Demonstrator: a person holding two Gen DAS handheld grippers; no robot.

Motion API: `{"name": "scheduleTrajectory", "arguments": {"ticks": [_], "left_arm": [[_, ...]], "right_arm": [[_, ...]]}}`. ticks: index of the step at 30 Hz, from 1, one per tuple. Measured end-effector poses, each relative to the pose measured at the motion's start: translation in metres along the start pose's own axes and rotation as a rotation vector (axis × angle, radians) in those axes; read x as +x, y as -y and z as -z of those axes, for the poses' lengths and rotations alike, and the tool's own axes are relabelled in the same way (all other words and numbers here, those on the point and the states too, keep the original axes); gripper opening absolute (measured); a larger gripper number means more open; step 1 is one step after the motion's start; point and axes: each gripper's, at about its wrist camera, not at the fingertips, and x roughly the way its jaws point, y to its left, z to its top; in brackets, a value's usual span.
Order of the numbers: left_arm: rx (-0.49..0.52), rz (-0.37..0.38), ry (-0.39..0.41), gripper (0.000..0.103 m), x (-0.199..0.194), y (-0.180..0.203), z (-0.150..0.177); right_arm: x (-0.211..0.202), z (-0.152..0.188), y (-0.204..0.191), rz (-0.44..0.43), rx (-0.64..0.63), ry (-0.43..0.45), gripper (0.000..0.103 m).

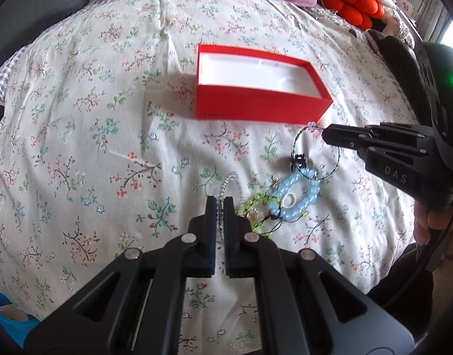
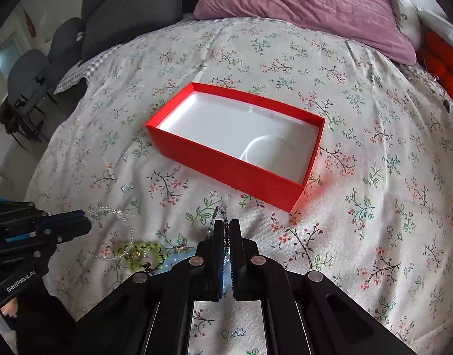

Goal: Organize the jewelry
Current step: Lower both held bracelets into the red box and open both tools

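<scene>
An open red box [image 1: 256, 103] with a white lining lies on the flowered bedspread [image 1: 78, 118]; it also shows in the right wrist view, red box [image 2: 226, 171]. My left gripper [image 1: 220, 199] is shut on a clear bead bracelet [image 1: 235, 179], lifted off the cloth. My right gripper [image 2: 226, 224] is shut on a thin dark bead bracelet [image 2: 223, 210] with a pink bead at its top. Each gripper shows in the other view: right gripper [image 1: 325, 134] with the thin bracelet [image 1: 312, 125], left gripper [image 2: 88, 222] with the clear bracelet [image 2: 128, 230].
A pile stays on the cloth between the grippers: a light blue bead bracelet [image 1: 300, 189], a green bead bracelet [image 1: 256, 204], a black claw clip [image 1: 299, 159]. A purple pillow [image 2: 300, 6] and orange cushion [image 1: 351, 3] lie behind the box. Grey chairs [image 2: 131, 9] stand at the left.
</scene>
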Motion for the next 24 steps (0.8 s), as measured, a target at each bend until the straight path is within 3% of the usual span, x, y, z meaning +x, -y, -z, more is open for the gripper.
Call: {"name": "scheduleTrajectory", "arguments": {"ticks": [18, 24], "left_arm": [[-0.045, 0.051, 0.151, 0.005, -0.017, 0.032, -0.062], [-0.06, 0.119, 0.176, 0.005, -0.006, 0.042, -0.097]], "right_arm": [[-0.044, -0.027, 0.033, -0.031, 0.108, 0.142, 0.003], [-0.045, -0.043, 0.054, -0.028, 0.152, 0.178, 0.003]]}}
